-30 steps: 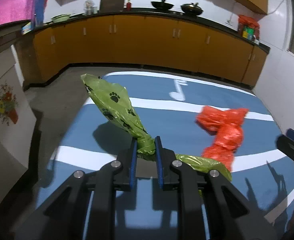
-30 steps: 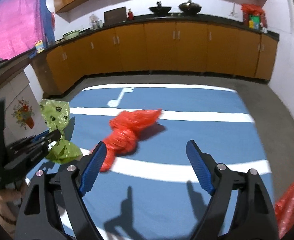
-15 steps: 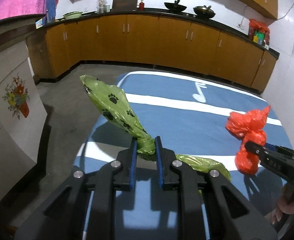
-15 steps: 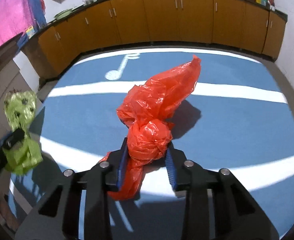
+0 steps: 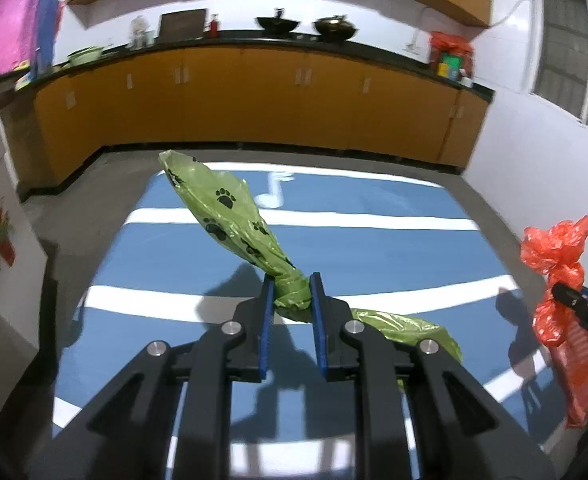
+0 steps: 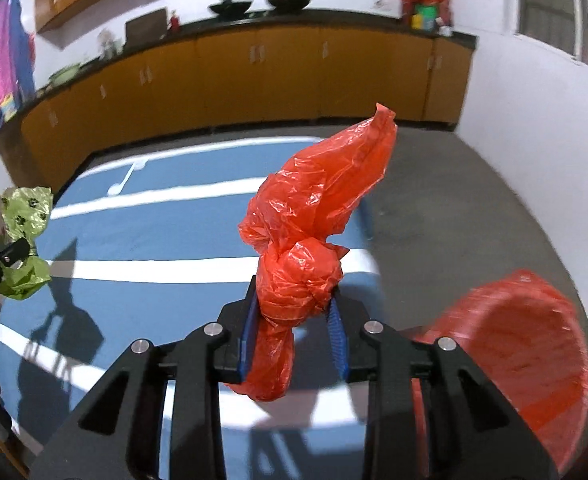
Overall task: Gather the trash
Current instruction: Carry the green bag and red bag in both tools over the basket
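- Left tool [image 5: 291,294]: clamped on knot of green paw-print bag [image 5: 230,216], held above blue mat [image 5: 374,248].
- Right tool [image 6: 294,312]: clamped on red bag [image 6: 318,216], lifted clear of mat.
- Red bin [image 6: 526,344]: at 4 o'clock of right tool, blurred.

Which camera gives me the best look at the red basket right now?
The right wrist view: the red basket sits low at right, its open mouth and ribbed wall visible though blurred, beside the red bag in the right tool. The left wrist view shows none of it.
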The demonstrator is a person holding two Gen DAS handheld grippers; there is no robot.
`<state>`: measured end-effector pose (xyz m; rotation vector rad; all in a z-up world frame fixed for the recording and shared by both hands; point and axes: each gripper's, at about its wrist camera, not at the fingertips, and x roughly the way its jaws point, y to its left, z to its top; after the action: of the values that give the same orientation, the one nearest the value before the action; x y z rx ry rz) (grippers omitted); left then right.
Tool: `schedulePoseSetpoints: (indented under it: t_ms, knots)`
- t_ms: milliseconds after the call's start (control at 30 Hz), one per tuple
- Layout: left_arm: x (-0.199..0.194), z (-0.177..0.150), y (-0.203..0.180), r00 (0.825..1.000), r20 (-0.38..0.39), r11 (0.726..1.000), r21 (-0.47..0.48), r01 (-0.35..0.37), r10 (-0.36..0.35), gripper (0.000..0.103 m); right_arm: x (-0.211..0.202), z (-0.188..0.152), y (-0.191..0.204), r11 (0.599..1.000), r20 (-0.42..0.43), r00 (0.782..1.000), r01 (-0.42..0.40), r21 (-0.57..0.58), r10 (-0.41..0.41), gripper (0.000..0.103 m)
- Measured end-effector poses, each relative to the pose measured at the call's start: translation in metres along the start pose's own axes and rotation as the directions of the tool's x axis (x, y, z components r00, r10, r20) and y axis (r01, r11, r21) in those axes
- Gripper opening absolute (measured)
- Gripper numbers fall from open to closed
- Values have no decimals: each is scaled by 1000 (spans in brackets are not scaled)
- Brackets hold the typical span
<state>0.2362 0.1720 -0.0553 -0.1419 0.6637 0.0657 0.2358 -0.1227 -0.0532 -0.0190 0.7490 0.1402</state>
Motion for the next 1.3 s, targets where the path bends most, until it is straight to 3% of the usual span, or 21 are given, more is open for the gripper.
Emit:
schedulePoseSetpoints:
  t_ms: [300, 733, 1000, 1300]
  knots:
    - [-34, 3, -69, 995, 19, 991, 94, 98, -100, 18, -81, -19, -66, 995, 92, 993, 62, 76, -69, 32]
    - [-55, -8, -147, 976, -4, 959, 187, 213, -216, 18, -130, -55, -123, 977, 131, 981, 116, 180, -141, 32]
    - [-58, -21, -204, 948, -47, 917, 244, 315, -313, 18, -141, -71, -154, 959, 120, 976, 152, 238, -184, 32]
    - [-54, -36, -261, 897, -110, 854, 274, 442, -428, 18, -145, -86, -179, 941, 101, 973, 170, 292, -208, 32]
